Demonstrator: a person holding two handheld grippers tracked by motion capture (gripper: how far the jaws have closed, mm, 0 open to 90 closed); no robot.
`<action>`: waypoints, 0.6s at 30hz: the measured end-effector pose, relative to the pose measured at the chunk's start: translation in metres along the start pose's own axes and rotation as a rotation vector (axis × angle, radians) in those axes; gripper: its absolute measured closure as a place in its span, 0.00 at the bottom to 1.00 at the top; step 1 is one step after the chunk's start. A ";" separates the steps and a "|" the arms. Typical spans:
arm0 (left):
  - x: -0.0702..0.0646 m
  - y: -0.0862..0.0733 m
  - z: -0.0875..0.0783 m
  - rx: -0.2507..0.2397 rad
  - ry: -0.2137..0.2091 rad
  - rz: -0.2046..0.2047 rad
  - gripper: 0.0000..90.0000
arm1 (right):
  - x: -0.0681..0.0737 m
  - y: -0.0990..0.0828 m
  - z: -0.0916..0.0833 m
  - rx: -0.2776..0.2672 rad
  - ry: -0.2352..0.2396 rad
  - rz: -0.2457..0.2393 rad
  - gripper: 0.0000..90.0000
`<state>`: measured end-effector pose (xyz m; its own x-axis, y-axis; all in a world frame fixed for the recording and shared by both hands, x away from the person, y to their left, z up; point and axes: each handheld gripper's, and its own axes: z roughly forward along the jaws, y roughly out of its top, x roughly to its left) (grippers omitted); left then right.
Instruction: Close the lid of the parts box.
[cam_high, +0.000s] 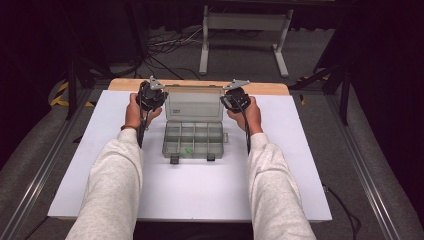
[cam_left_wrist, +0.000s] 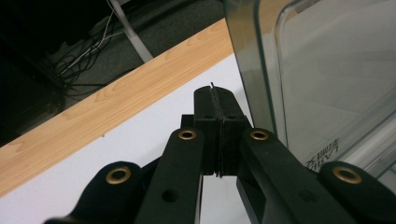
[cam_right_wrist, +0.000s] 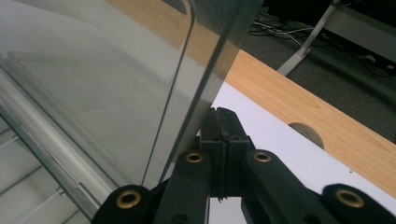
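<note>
A clear plastic compartment box (cam_high: 193, 137) lies on the white sheet, its lid (cam_high: 194, 104) raised at the far side. One front compartment holds a small green item (cam_high: 189, 149). My left gripper (cam_high: 161, 101) is at the lid's left edge. In the left gripper view its gripper (cam_left_wrist: 215, 100) has the jaws pressed together with nothing between them, and the lid (cam_left_wrist: 327, 70) stands just to their right. My right gripper (cam_high: 227, 102) is at the lid's right edge. It is shut and empty (cam_right_wrist: 220, 119), right against the lid (cam_right_wrist: 116, 70); I cannot tell whether they touch.
The white sheet (cam_high: 100, 165) covers a wooden table whose far edge (cam_high: 125, 84) shows behind the box. Two black latches (cam_high: 174, 159) hang at the box front. A white stand (cam_high: 245, 22) and cables lie on the floor beyond. A round hole (cam_right_wrist: 306, 133) marks the wood.
</note>
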<state>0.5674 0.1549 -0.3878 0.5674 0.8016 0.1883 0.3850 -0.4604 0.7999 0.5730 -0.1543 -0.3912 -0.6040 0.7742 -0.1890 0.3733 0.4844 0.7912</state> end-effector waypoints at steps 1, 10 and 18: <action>0.000 0.001 -0.001 -0.001 0.004 -0.002 0.99 | 0.000 0.001 -0.001 -0.002 -0.001 -0.002 1.00; 0.000 0.006 -0.009 -0.009 0.008 0.013 0.99 | 0.000 0.007 -0.009 -0.018 -0.004 -0.010 1.00; 0.000 0.011 -0.016 -0.018 0.008 0.029 0.99 | 0.000 0.013 -0.017 -0.028 -0.010 -0.021 1.00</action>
<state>0.5599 0.1562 -0.3699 0.5727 0.7909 0.2158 0.3551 -0.4766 0.8042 0.5656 -0.1548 -0.3715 -0.6046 0.7681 -0.2110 0.3408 0.4889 0.8031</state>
